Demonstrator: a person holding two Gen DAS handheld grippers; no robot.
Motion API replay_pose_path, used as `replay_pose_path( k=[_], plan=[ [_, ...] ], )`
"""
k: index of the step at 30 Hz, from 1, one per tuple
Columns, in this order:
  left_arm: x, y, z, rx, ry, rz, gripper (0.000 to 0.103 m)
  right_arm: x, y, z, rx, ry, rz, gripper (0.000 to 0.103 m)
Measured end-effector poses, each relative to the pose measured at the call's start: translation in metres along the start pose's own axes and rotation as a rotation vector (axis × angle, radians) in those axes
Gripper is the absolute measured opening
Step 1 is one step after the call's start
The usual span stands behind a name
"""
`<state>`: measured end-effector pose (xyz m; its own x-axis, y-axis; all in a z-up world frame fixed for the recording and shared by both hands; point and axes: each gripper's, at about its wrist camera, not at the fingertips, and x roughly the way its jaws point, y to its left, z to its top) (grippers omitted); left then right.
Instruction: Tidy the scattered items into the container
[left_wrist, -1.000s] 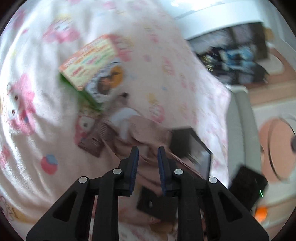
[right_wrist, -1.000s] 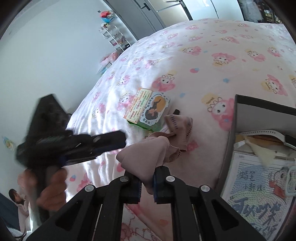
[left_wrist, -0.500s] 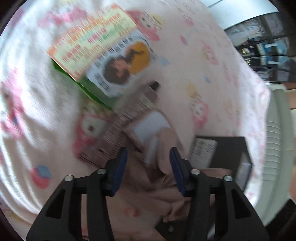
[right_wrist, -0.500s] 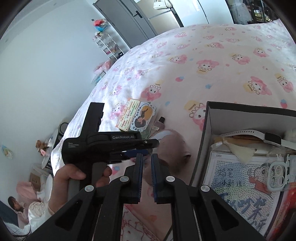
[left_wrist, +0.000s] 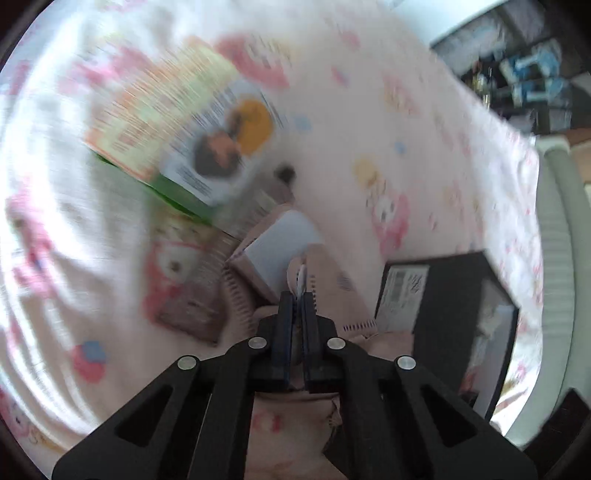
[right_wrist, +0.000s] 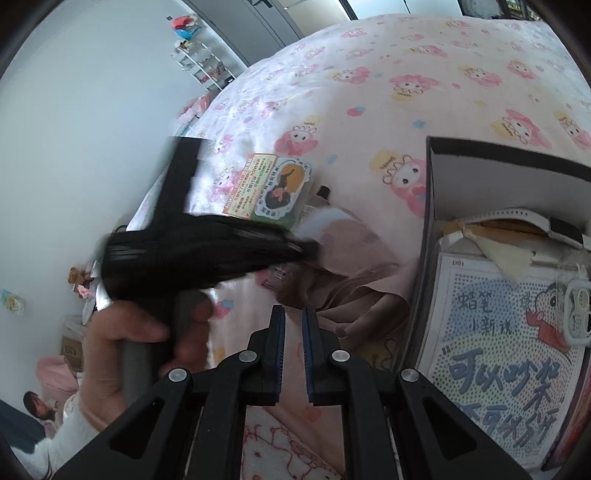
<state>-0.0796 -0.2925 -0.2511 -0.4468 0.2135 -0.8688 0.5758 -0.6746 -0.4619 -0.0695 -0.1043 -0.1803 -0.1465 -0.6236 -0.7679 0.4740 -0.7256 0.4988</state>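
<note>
A beige-pink cloth (left_wrist: 332, 291) lies crumpled on the pink patterned bedsheet, just left of the black box (left_wrist: 450, 317). My left gripper (left_wrist: 298, 295) is shut on a fold of that cloth, and a thin white edge sticks up between its tips. In the right wrist view the left gripper (right_wrist: 303, 251) is a blurred black shape reaching onto the cloth (right_wrist: 354, 266), with a hand (right_wrist: 140, 332) on its handle. My right gripper (right_wrist: 293, 314) hangs just short of the cloth, shut, with nothing between its fingers. The box wall (right_wrist: 498, 173) stands to its right.
A green and orange printed packet (left_wrist: 177, 136) (right_wrist: 273, 188) lies beyond the cloth, with a small dark-capped tube (left_wrist: 284, 171) beside it and a brown packet (left_wrist: 192, 310) nearer. Inside the box are a colourful printed sheet (right_wrist: 509, 332) and a white strap (right_wrist: 517, 218).
The right gripper no longer holds the cloth, which now lies on the bed beside the box. The left gripper came in over it, its jaws wide, then closed on a fold.
</note>
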Motion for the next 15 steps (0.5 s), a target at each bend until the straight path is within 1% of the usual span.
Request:
replay_pose_path(
  k=[2, 5, 7, 9, 10, 11, 12, 13, 14, 15],
  plan=[
    [-0.023, 0.009, -0.005, -0.014, -0.036, -0.020, 0.002, 0.002, 0.000, -0.001, 0.002, 0.011, -0.004, 0.008],
    [-0.066, 0.036, -0.008, -0.029, -0.087, -0.042, 0.002, 0.008, 0.003, -0.002, 0.001, 0.034, 0.002, 0.009],
    [-0.087, 0.059, -0.008, -0.040, -0.107, -0.029, 0.002, 0.014, 0.006, -0.003, 0.001, 0.051, 0.014, 0.010],
    [-0.096, 0.073, -0.011, -0.026, -0.101, -0.004, 0.002, 0.023, 0.009, -0.003, 0.002, 0.069, 0.018, 0.013],
    [-0.096, 0.079, -0.013, 0.014, -0.073, 0.003, 0.007, 0.026, 0.010, -0.003, 0.003, 0.073, 0.018, 0.014],
    [-0.096, 0.086, -0.015, 0.020, -0.062, 0.000, 0.014, 0.029, 0.012, -0.002, 0.005, 0.079, 0.019, 0.017],
    [-0.093, 0.095, -0.016, 0.000, -0.052, -0.002, 0.021, 0.035, 0.015, -0.001, 0.005, 0.090, 0.024, 0.019],
    [-0.090, 0.109, -0.015, -0.034, -0.042, -0.006, 0.036, 0.040, 0.018, 0.000, -0.001, 0.102, 0.031, 0.027],
    [-0.087, 0.113, -0.015, -0.055, -0.044, -0.011, 0.038, 0.047, 0.021, 0.002, -0.009, 0.117, 0.034, 0.035],
    [-0.086, 0.123, -0.014, -0.080, -0.054, -0.004, 0.039, 0.052, 0.024, 0.004, -0.017, 0.127, 0.026, 0.039]
  ],
)
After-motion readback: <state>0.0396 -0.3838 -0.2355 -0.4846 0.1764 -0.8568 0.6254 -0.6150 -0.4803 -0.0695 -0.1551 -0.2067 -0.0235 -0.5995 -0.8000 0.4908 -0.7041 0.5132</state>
